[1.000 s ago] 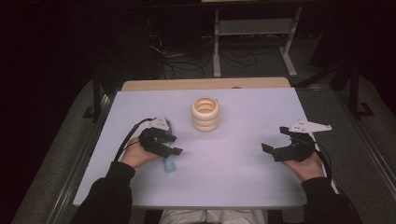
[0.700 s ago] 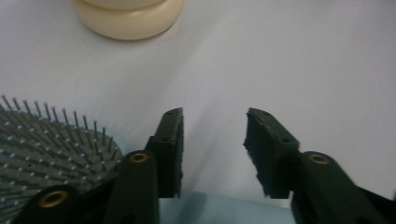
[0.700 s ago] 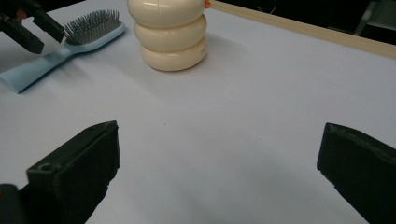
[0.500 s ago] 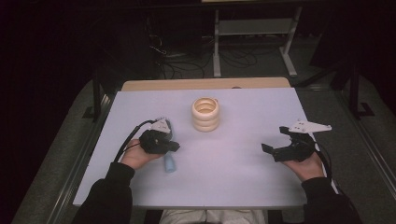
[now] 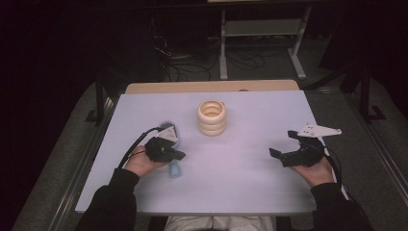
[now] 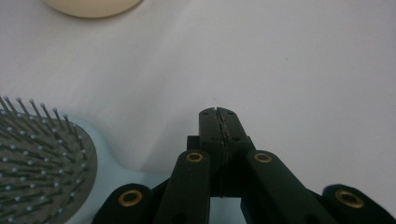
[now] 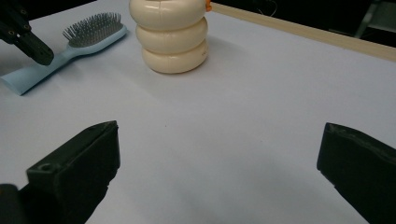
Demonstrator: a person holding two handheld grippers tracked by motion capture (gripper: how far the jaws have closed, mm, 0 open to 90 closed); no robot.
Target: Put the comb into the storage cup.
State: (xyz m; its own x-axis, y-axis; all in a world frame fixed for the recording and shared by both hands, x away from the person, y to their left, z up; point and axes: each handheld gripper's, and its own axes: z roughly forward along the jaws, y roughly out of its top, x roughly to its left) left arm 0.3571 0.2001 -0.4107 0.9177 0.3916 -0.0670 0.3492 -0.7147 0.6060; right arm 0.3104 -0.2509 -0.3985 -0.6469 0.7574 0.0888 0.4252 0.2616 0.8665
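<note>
The left gripper (image 6: 218,112) is closed on nothing above the brush (image 6: 46,158) handle, ungrasped. The right gripper (image 7: 219,154) is held wide; the ring holder (image 5: 211,117) at twelve o'clock is untouched.

We've got both forearms coming in from the near edge, dark sleeves on each. Our left gripper (image 5: 179,155) sits low at the near left, pointing off to the right, and its jaws have just been closing; now the pads are pressed flat together with nothing between them. Our right gripper (image 5: 285,144) rests at the near right, pointing left, jaws spread wide apart and empty.
</note>
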